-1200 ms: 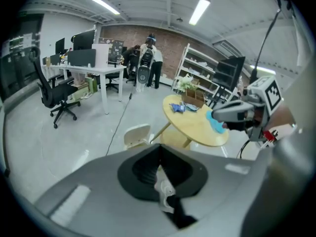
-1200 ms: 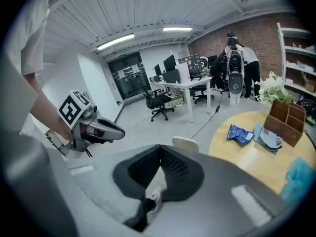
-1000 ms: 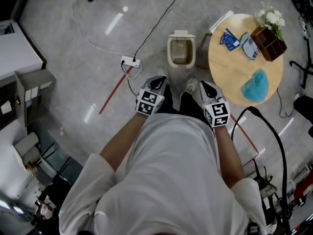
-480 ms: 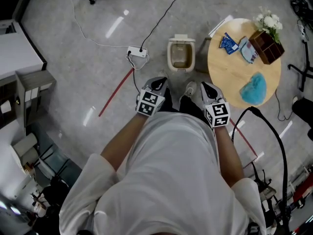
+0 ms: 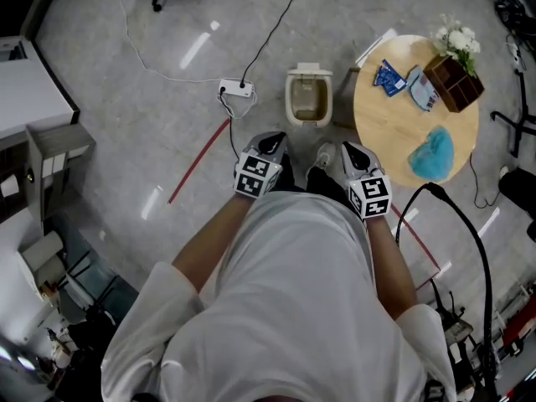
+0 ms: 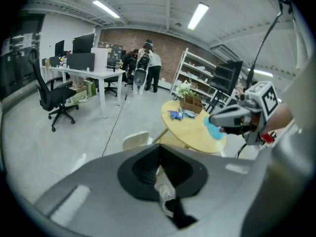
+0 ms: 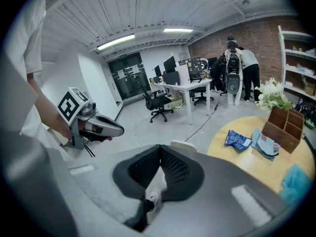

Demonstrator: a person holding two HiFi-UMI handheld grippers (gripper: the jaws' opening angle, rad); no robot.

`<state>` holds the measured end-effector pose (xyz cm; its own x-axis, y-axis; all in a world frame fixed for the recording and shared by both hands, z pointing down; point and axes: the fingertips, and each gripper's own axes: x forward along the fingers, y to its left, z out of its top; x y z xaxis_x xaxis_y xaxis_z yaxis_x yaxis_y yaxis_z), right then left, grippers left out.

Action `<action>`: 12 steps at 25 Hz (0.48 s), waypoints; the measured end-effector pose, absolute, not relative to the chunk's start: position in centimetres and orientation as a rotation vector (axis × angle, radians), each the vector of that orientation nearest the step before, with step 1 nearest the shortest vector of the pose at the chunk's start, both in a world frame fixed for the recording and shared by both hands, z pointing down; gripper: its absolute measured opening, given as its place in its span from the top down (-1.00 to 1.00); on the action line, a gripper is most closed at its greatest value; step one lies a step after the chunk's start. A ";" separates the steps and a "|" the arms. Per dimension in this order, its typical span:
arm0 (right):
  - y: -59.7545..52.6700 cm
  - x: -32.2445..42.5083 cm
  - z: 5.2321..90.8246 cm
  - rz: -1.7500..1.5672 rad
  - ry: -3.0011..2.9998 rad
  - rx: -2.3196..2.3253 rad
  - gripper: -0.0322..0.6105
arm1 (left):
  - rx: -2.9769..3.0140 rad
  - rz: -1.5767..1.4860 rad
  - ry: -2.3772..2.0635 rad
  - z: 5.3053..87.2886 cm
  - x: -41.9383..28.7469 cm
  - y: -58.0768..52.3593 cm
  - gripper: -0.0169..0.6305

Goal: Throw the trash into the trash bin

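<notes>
The trash bin (image 5: 309,97) stands on the floor straight ahead of you, beyond your left gripper (image 5: 271,140) and right gripper (image 5: 351,148), which sit side by side. The round table (image 5: 385,126) is just right of the bin. On it, a wrapper (image 5: 389,77) lies at the far side beside a box (image 5: 453,80), and a cloth (image 5: 433,152) lies near its closer edge. A power strip (image 5: 235,90) lies left of the bin

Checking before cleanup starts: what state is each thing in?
trash bin, lid up, open.
left gripper, fingers shut, empty.
right gripper, fingers shut, empty.
blue wrapper, lying on the round table.
teal cloth, crumpled on the table.
power strip, black cable plugged in.
</notes>
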<state>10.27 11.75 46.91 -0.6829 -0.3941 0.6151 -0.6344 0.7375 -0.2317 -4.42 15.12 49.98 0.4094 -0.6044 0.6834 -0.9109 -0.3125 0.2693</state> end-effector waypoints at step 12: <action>11.2 10.7 47.1 0.594 -2.387 0.783 0.89 | 2.023 0.668 -1.208 50.6 -3.2 15.3 0.93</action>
<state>10.68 11.19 47.07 -0.6769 -0.3959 0.6205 -0.6407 0.7320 -0.2319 -3.19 15.29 50.61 0.4376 -0.5472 0.7135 -0.8952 -0.3393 0.2888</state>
